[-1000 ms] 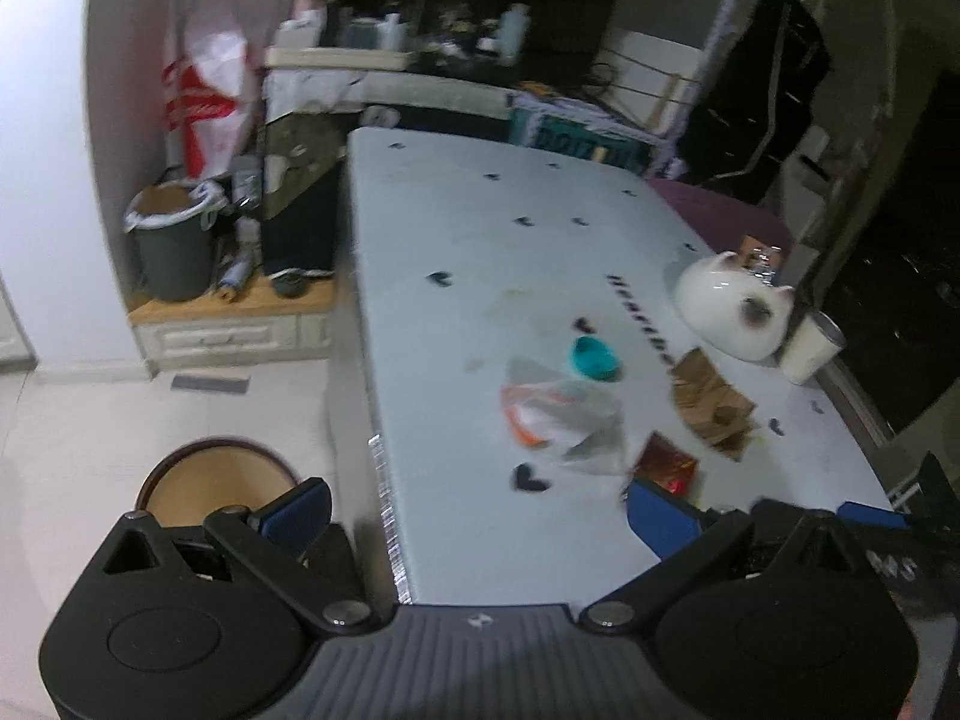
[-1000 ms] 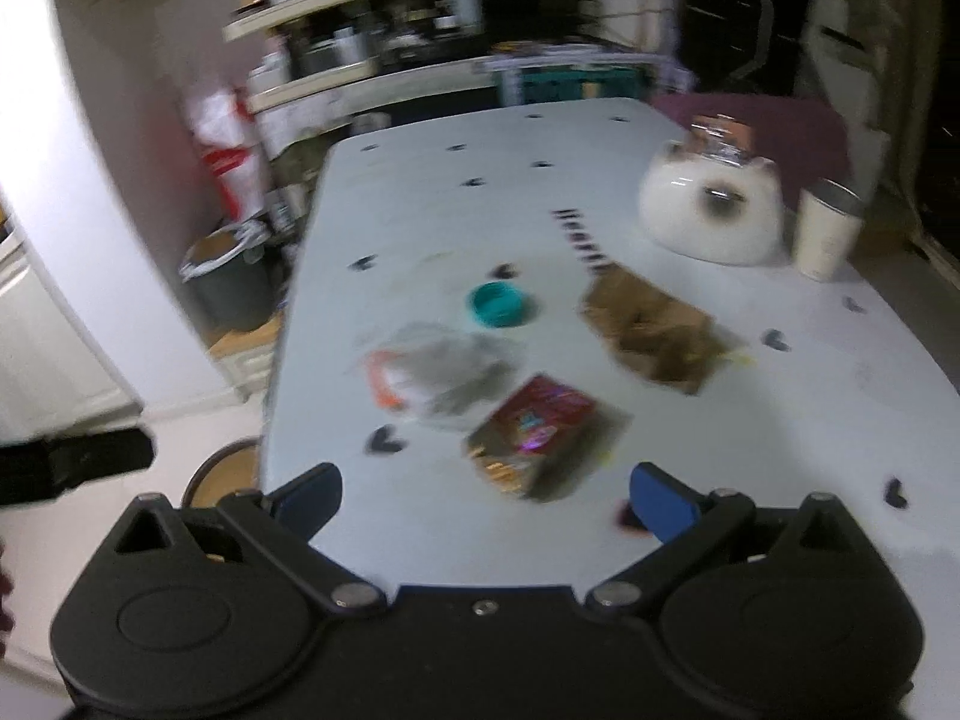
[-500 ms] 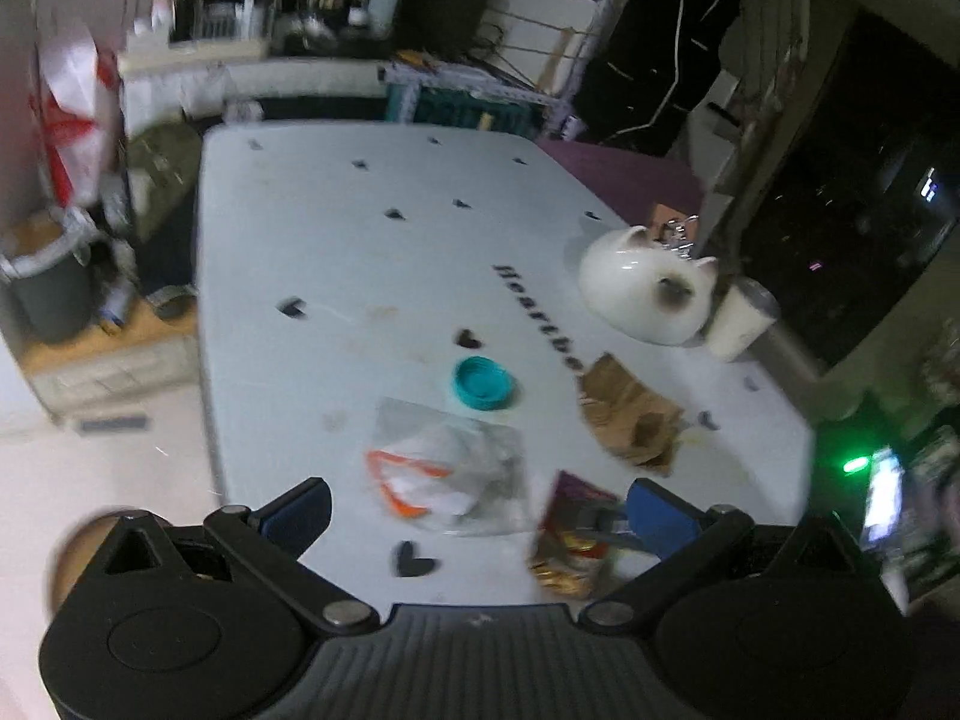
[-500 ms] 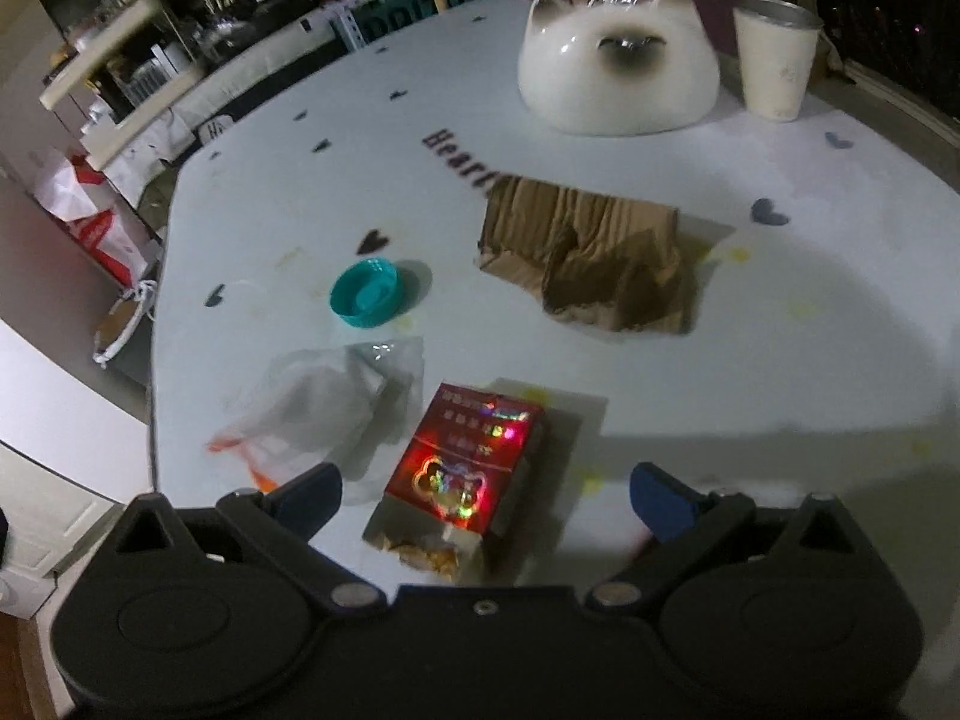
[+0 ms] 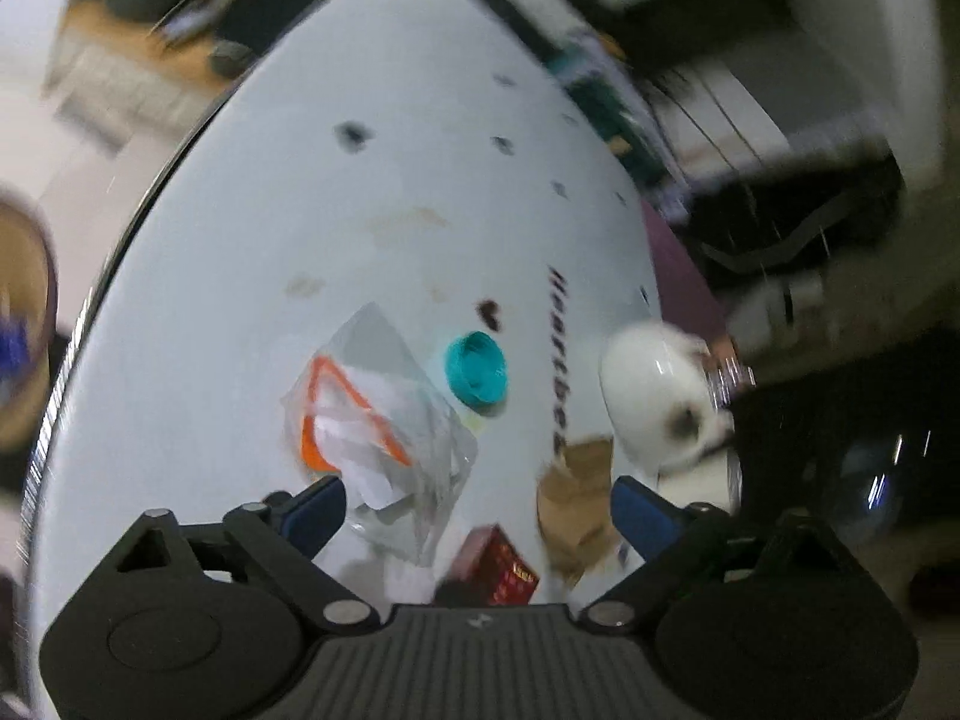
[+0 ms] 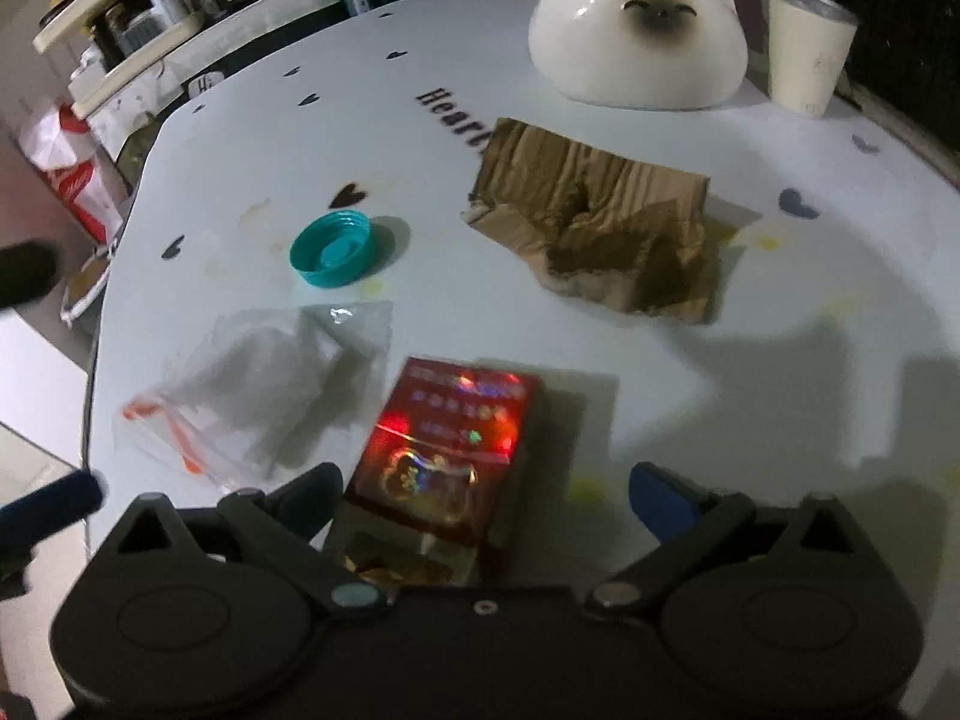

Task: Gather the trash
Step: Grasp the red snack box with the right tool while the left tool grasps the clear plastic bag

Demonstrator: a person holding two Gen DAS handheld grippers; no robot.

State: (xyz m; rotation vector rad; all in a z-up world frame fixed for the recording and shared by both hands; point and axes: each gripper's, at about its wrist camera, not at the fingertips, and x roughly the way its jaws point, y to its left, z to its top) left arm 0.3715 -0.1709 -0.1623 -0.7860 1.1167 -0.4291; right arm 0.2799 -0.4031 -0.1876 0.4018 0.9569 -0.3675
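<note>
Right under your wide-open, empty right gripper (image 6: 483,489) lies the red box (image 6: 447,447), pointing away from you.

Both wrist views low over table (image 6: 810,372), facing forward, sharing teal cap (image 5: 475,367).

White table (image 6: 810,360), ceramic cat (image 6: 639,42), cream cup (image 6: 807,48)
</note>
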